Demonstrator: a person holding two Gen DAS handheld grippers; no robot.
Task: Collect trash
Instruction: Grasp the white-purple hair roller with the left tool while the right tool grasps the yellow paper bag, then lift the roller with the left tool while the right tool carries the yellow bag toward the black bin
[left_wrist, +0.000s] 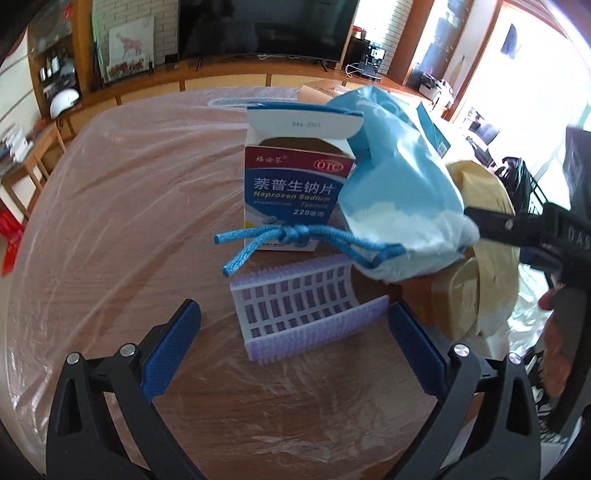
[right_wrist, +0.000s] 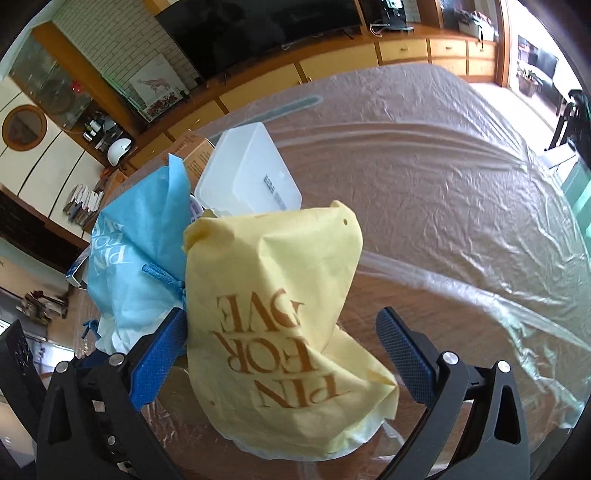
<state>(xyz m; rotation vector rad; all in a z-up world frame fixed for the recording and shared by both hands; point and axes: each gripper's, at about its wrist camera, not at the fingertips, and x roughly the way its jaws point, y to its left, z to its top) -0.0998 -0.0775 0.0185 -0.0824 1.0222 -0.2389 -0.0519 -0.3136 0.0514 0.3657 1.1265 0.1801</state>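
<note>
In the left wrist view a purple-and-white curved hair roller (left_wrist: 306, 306) lies on the table just ahead of my open left gripper (left_wrist: 293, 347). Behind it stands an opened Naproxen medicine box (left_wrist: 295, 184). A blue drawstring bag (left_wrist: 399, 192) leans on the box, its cord (left_wrist: 280, 236) trailing in front. A yellow bag (left_wrist: 484, 258) sits to the right. In the right wrist view my right gripper (right_wrist: 284, 354) is open with its fingers either side of the yellow bag (right_wrist: 280, 306). The blue bag (right_wrist: 136, 251) is to its left.
The table (right_wrist: 443, 192) is covered in clear plastic sheeting. A white plastic container (right_wrist: 251, 173) and a cardboard box (right_wrist: 195, 151) stand behind the bags. A TV (left_wrist: 266, 26) and wooden cabinets line the far wall. The right gripper's body (left_wrist: 546, 229) reaches in from the right.
</note>
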